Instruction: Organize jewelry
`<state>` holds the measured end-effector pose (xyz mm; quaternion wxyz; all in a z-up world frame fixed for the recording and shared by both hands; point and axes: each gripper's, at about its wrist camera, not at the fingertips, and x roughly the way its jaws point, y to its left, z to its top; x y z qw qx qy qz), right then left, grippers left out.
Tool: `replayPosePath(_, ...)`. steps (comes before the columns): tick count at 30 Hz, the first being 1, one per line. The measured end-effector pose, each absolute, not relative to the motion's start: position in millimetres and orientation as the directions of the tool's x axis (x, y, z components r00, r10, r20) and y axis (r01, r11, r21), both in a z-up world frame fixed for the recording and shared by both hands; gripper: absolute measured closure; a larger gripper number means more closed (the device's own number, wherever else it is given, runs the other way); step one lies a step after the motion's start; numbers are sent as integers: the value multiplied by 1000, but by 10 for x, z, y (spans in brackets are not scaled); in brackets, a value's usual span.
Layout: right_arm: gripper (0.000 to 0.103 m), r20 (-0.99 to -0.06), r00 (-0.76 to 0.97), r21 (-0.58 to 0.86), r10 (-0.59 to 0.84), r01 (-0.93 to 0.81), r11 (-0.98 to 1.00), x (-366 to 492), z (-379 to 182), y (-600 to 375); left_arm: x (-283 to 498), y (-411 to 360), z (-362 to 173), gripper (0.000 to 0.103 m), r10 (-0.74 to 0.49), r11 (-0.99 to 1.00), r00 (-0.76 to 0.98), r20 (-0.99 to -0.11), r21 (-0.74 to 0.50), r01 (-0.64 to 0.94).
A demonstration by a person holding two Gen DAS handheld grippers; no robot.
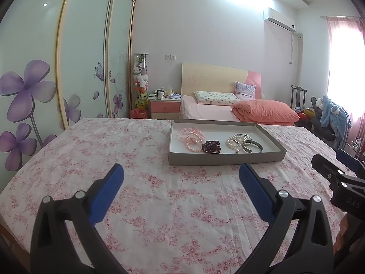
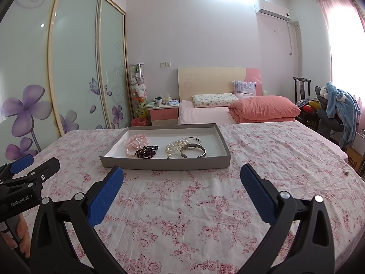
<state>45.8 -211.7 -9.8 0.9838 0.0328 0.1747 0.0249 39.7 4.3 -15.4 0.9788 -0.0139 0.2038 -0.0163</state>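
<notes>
A shallow grey tray [image 1: 225, 158] [image 2: 164, 164] sits on the floral tablecloth. It holds pink bead bracelets [image 1: 192, 138] [image 2: 134, 143], a dark red bead bracelet [image 1: 211, 147] [image 2: 146, 152], a white pearl bracelet [image 1: 233, 143] [image 2: 172, 148] and silver bangles [image 1: 252, 147] [image 2: 192, 149]. My left gripper [image 1: 181, 175] is open and empty, short of the tray and to its left. My right gripper [image 2: 182, 175] is open and empty, just in front of the tray's near wall.
The table is covered with a pink floral cloth [image 1: 114, 150] [image 2: 273, 155]. A small dark object [image 2: 346, 172] lies near its right edge. Behind are a bed [image 1: 228, 107], a nightstand [image 1: 165, 108], wardrobe doors [image 1: 86, 57] and a chair with clothes [image 2: 337, 107].
</notes>
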Motion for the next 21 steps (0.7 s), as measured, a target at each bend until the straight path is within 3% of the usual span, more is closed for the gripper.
replayPosePath(21, 2, -354, 933, 77, 62, -37, 996, 466, -167, -2110, 408, 28, -170, 4, -40, 999, 915, -402, -32, 29)
